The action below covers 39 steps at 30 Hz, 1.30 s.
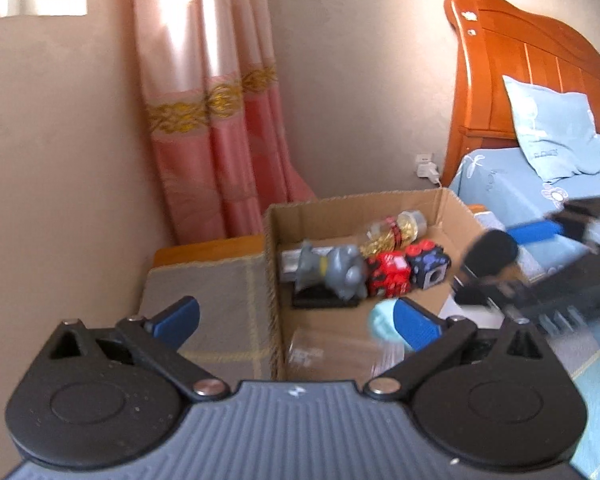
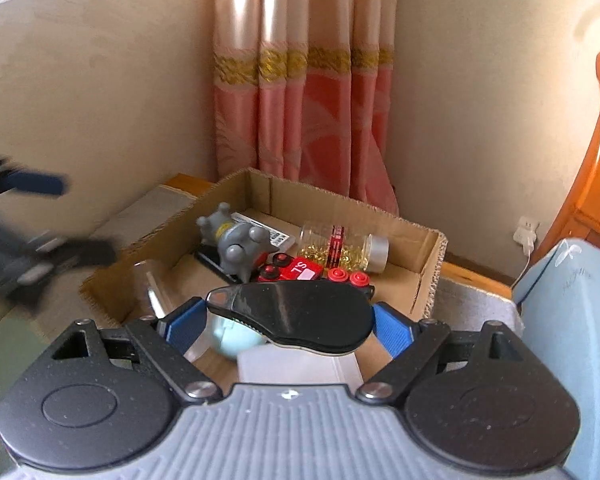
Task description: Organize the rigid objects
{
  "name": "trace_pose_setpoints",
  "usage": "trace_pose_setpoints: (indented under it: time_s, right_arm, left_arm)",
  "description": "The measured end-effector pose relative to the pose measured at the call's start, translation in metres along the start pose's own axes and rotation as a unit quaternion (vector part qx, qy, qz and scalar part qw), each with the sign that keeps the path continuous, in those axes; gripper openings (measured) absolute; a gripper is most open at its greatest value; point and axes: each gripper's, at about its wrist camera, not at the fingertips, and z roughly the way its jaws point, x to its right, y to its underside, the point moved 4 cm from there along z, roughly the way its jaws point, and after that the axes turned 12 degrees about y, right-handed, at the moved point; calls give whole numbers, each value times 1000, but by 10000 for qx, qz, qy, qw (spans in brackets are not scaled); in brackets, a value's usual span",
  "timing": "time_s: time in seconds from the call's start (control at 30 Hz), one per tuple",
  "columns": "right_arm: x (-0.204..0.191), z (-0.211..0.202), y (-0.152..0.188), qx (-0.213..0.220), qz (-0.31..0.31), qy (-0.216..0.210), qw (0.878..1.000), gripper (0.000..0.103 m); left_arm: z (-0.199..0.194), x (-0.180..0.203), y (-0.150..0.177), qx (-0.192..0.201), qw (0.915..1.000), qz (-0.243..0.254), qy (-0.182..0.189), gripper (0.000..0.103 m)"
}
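Clamped between the right gripper's (image 2: pixel 288 326) blue fingers (image 2: pixel 392 334), low centre, the black computer mouse (image 2: pixel 296 316) should be lowered into the cardboard box's (image 2: pixel 430 280) bare near corner, while the left gripper (image 1: pixel 296 318) hangs wide and empty.

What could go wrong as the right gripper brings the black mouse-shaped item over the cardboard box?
1. The black item sits crosswise between the right gripper pads; it might slip early.
2. The cardboard box is crowded: a drop could hit the grey figurine or clear bottle.
3. The left gripper, open, hovers nearby and might collide.
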Motion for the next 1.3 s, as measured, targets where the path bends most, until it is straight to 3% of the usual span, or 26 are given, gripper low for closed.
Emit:
trace_pose_setpoints:
  time_s: [0.17,0.3,0.47,0.57,0.7,0.9,1.3]
  right_arm:
    - [0,35,-8,-335,318,151,9988,92]
    - [2,41,-14,-378,534,324,9973,103]
    - [5,24,-18,-527,653,667,9942,103]
    - [8,10,-14,-829,699,976,9893,103]
    - [7,-18,6,-1090,782,1340,9819,103]
    - [-9,-60,46,-1024,1021,1496,9781,103]
    - [-17,-100,62,-804,1148,1568,9776,103]
  left_arm:
    - [-20,-1,19,84,9999,-88,-101,102]
    - [-24,0,30,42,9992,75,-381,102]
    - [-29,3,33,125,9991,44,-398,102]
    - [-35,5,34,165,9987,-114,-476,102]
    - [-39,7,37,-53,9971,-502,-564,102]
    - [-42,25,44,-476,9953,-699,-483,102]
    - [-60,46,39,-421,9964,-615,-409,102]
